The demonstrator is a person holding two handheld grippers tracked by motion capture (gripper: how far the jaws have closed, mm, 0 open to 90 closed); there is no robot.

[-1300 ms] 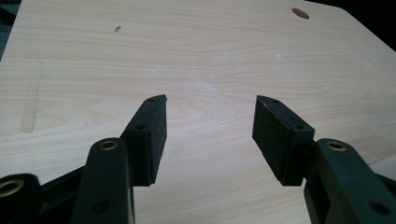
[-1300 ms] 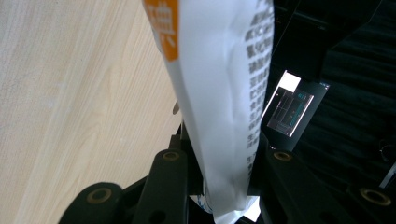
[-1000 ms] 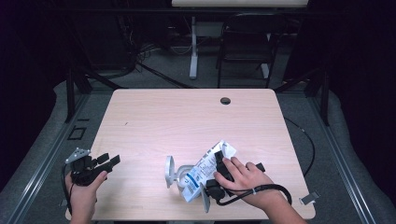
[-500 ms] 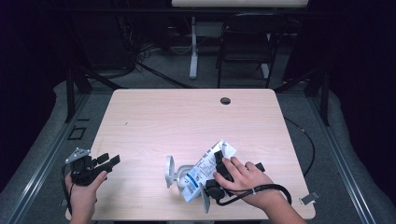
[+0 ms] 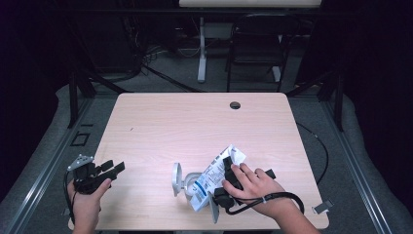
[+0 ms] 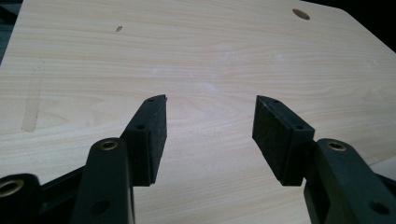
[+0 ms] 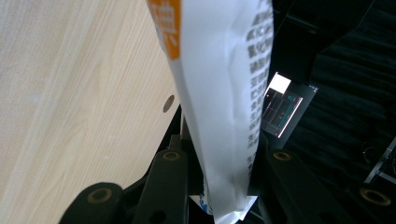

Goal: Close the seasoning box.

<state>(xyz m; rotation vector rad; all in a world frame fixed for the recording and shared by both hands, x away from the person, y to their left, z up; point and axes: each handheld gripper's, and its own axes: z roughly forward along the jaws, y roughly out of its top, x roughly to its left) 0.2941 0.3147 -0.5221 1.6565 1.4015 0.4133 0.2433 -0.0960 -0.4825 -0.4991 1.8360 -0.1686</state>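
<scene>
My right claw (image 5: 225, 171) pinches a white printed pouch (image 5: 216, 176), one jaw on each face, as the right gripper view shows. The pouch (image 7: 224, 93) rises out from between those jaws, tilted over the bench (image 5: 195, 126). Just beside it, on the side toward my left hand, stands a grey metal holder (image 5: 178, 179) on the bench. Well apart, at the near left edge, my left claw (image 6: 209, 135) is spread with only bare wood between its jaws.
</scene>
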